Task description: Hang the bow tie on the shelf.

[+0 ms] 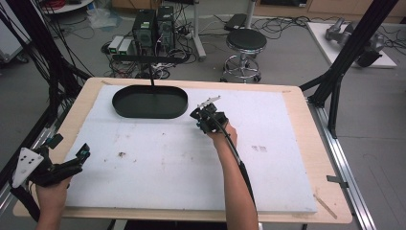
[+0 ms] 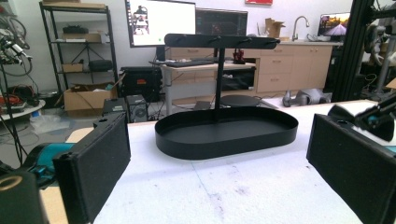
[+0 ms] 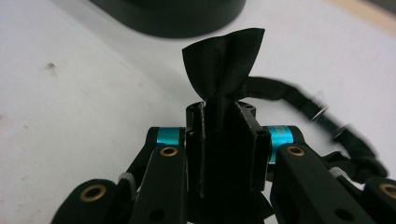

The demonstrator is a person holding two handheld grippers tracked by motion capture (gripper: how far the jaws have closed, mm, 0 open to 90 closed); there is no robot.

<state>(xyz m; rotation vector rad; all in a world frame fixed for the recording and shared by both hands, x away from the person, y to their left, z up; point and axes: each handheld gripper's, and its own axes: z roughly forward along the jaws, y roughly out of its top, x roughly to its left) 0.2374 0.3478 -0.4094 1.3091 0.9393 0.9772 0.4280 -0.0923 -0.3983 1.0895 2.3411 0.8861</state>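
The right gripper (image 3: 219, 135) is clamped on a folded black strap (image 3: 224, 60), whose far end blurs out at three o'clock in the right gripper view (too smeared to make out). The black oval tray (image 1: 150, 101), at eleven o'clock on the white board (image 1: 182, 158), looks empty. The left gripper (image 2: 219, 158) has its jaws wide apart, at eight o'clock.

The tray (image 1: 150, 101) sits on the board (image 1: 191, 163), far left of centre.
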